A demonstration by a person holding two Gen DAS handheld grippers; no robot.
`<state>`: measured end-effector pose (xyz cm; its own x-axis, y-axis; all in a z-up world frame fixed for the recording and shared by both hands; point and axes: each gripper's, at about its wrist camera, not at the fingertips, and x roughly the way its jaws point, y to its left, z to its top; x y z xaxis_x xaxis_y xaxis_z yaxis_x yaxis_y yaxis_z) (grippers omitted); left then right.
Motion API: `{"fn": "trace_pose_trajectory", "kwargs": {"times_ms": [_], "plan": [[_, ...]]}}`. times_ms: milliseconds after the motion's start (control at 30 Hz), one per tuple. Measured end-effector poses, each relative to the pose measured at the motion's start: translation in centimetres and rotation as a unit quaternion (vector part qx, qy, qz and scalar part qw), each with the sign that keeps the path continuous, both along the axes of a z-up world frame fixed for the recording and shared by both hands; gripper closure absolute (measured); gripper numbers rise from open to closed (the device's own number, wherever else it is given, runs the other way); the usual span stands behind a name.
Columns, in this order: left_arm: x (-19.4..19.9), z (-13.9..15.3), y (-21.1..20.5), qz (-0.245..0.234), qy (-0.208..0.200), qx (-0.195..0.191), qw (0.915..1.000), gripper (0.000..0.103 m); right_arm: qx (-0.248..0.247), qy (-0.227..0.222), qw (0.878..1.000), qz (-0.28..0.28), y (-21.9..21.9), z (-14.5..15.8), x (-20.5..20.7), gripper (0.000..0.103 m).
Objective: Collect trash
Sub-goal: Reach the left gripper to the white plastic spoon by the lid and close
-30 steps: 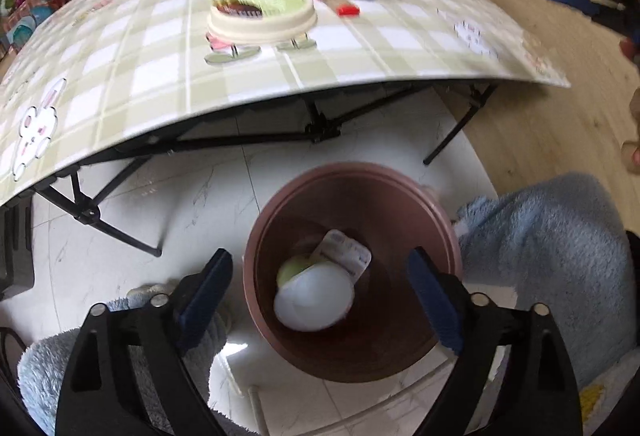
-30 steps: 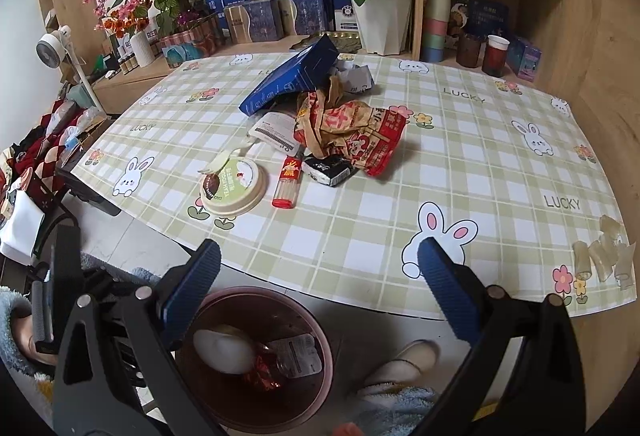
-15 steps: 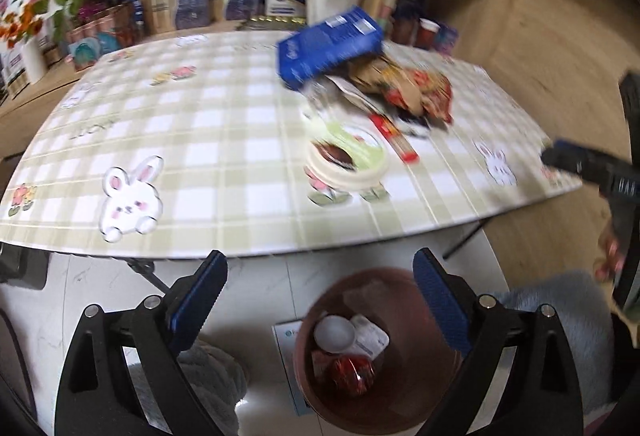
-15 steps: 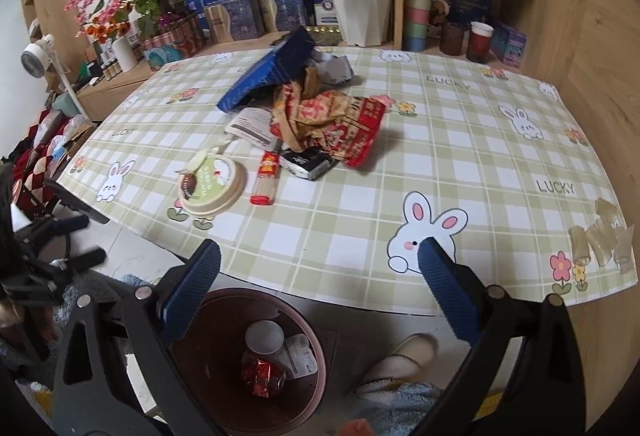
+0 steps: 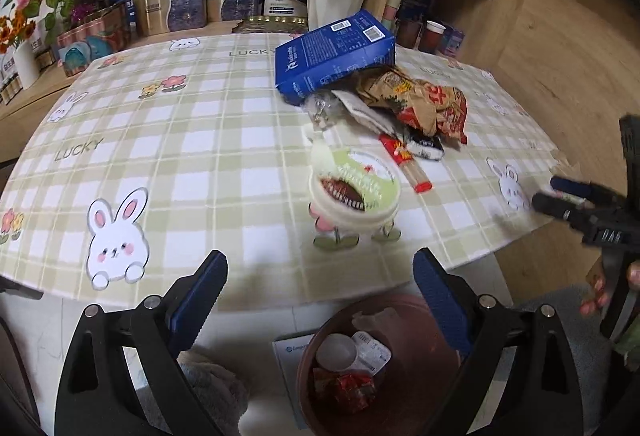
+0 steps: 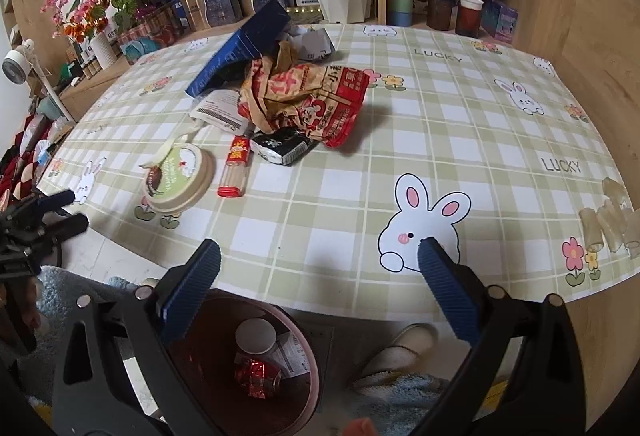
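Your left gripper [image 5: 320, 272] hangs over the near edge of the desk [image 5: 200, 140], jaws spread wide and holding nothing. Your right gripper [image 6: 318, 268] is the same: jaws wide, empty, touching nothing. The trash lies piled mid-desk: a blue box [image 5: 334, 54], a crumpled red wrapper [image 6: 312, 98], a round lidded tub [image 5: 354, 194] and a red tube [image 6: 236, 168]. The brown bin [image 5: 404, 368] sits on the floor below, some trash already inside.

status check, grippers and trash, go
Left gripper open, empty; right gripper open, empty. Round lidded tub, red tube and wrappers on table. Bin below the edge, path clear.
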<state>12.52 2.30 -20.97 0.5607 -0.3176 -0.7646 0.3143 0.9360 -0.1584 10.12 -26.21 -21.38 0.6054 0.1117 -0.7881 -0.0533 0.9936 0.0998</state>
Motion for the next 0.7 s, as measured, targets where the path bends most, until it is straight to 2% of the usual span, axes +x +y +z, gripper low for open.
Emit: {"fn": "trace_pose_trajectory", "kwargs": {"times_ms": [100,167,233,333,533,700], "plan": [[1.9,0.1,-0.2,0.008,0.013,-0.009,0.9998,0.015,0.000,0.006,1.000,-0.003,0.2,-0.6,0.9,0.006],[4.0,0.0,-0.5,0.010,0.031,-0.009,0.9994,0.032,-0.004,0.004,1.000,0.007,0.5,-1.0,1.4,0.006],[6.3,-0.3,-0.5,0.017,0.058,-0.028,0.9977,0.043,-0.017,0.002,1.000,0.015,1.0,-1.5,2.0,0.006],[9.0,-1.0,-0.7,0.020,0.085,-0.046,0.9951,0.058,-0.012,0.007,1.000,0.020,1.4,-2.1,2.8,0.006],[13.2,-2.5,-2.5,0.020,0.111,-0.044,0.9926,0.059,-0.013,0.011,1.000,0.021,1.8,-3.1,4.0,0.006],[15.5,-4.1,-4.0,0.028,0.121,-0.026,0.9919,0.067,-0.015,0.012,0.999,0.028,2.4,-3.6,4.2,0.006]]}}
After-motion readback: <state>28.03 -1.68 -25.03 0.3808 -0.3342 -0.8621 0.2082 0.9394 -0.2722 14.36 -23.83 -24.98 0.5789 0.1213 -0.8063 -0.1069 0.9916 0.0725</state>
